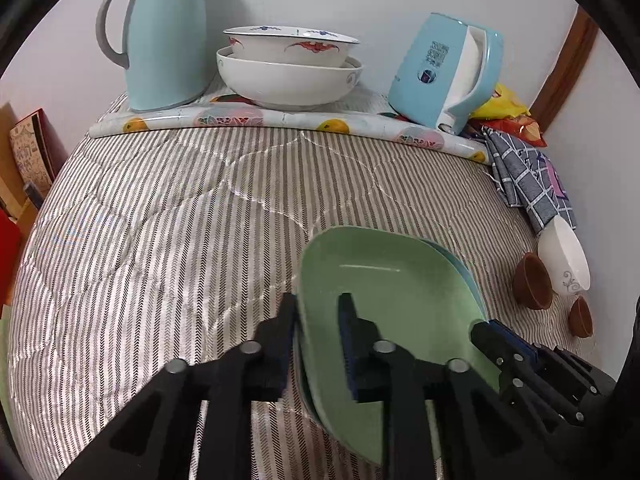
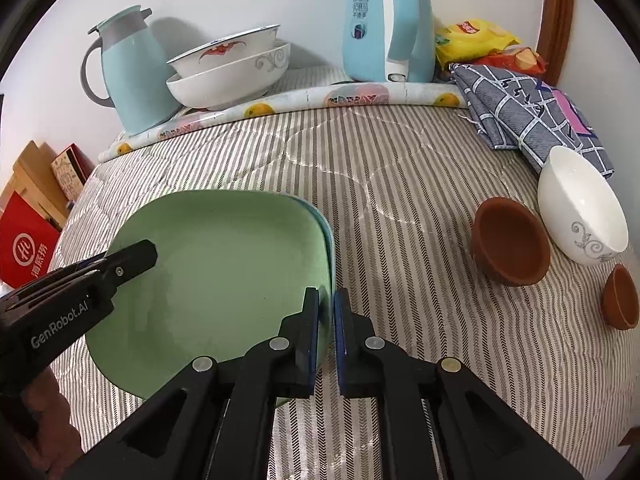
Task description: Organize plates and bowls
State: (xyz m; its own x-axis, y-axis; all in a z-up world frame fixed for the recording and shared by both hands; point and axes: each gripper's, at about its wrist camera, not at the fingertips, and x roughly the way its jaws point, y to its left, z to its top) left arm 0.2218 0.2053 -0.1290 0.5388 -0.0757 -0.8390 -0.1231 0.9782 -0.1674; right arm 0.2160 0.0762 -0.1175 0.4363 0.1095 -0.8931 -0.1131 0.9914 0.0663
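Observation:
A green square plate (image 1: 384, 280) (image 2: 224, 260) lies on a light blue plate on the striped cloth. My left gripper (image 1: 318, 308) (image 2: 148, 252) straddles the stack's left rim, jaws apart, with a clear gap to the inner finger. My right gripper (image 2: 326, 300) (image 1: 480, 330) straddles the right rim, its pads only slightly apart and standing just off it. Two white bowls (image 1: 288, 76) (image 2: 224, 84) sit nested at the back. A white bowl (image 1: 564, 256) (image 2: 580, 208) lies tipped at the right, beside two brown cups (image 1: 532, 280) (image 2: 508, 240).
A light blue thermos jug (image 1: 164, 40) and a blue kettle (image 1: 444, 72) stand at the back behind a rolled fruit-print mat (image 1: 240, 120). A checked cloth (image 2: 532, 116) and snack bags (image 2: 476, 40) lie back right. Boxes (image 2: 28, 248) stand off the left edge.

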